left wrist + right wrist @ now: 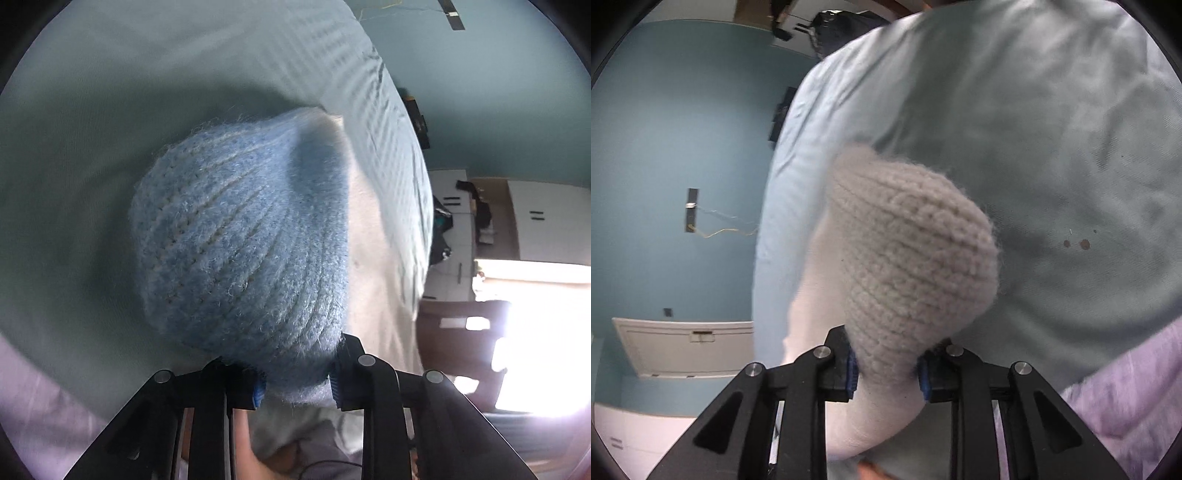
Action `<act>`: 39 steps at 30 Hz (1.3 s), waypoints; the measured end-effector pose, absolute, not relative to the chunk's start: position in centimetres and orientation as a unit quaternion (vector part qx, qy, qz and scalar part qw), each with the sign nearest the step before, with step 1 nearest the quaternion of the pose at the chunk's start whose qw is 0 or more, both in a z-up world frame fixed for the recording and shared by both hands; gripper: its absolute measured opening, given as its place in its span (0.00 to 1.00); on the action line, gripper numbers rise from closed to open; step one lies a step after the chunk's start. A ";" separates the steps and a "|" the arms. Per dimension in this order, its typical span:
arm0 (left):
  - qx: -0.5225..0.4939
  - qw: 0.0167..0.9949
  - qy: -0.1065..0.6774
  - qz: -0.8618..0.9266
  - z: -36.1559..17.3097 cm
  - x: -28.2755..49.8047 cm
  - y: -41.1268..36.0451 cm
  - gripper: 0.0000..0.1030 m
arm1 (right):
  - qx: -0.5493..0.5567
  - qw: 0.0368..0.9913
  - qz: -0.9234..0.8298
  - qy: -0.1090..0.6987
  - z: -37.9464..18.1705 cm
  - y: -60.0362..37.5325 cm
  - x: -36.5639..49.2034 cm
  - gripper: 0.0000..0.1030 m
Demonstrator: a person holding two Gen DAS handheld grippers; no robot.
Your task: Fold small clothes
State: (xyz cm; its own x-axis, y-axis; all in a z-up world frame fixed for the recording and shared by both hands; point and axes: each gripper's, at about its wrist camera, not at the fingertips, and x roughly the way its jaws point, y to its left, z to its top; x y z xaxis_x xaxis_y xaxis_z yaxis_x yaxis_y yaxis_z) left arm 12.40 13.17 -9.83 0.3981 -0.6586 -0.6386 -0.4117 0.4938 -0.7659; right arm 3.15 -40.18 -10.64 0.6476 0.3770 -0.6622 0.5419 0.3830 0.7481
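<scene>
Two grippers each pinch one end of a fuzzy knitted garment lifted above a pale blue-green bedsheet. The left gripper (297, 384) is clamped on the blue knit (240, 240): its blue-padded fingers (258, 391) press into the wool from both sides, and the ribbed fabric bulges away from the jaws toward the far part of the left wrist view. On the right of that blue panel a pale cream panel (373, 258) runs alongside it, blurred. The right gripper (886, 373) is likewise closed on the cream knit (908, 258), its pads (851, 373) squeezing the wool between them, and the knit balloons out beyond the jaws. A smoother white stretch of the same piece (820, 332) hangs to the left and passes under the fingers.

The bedsheet (1052, 147) fills the space behind the garment, creased, with a few small dark spots (1084, 243) to the right. A lilac cloth (1126, 398) lies at the near right edge. Beyond the bed stands a teal wall (665, 147) and a white panelled door (683, 347). In the left wrist view, white cupboards (546, 221) and a glaring bright window (535, 350) sit at the right.
</scene>
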 end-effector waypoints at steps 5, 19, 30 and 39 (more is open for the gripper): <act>-0.498 0.659 0.556 -0.088 -9.7 8.6 14.9 0.24 | 0.563 0.701 -0.024 0.437 -9.4 -40.6 -1.2 0.19; -0.519 0.622 0.579 -0.088 -7.9 6.2 15.8 0.24 | 0.584 0.639 -0.001 0.501 -7.2 -41.3 -2.6 0.19; -0.539 0.649 0.530 -0.084 -4.0 26.3 13.7 0.57 | 0.644 0.604 0.040 0.468 -5.5 -45.2 13.1 0.81; -0.248 0.787 0.564 0.041 -5.8 25.1 6.7 1.00 | 0.423 0.740 -0.084 0.516 -10.2 -45.7 11.8 0.90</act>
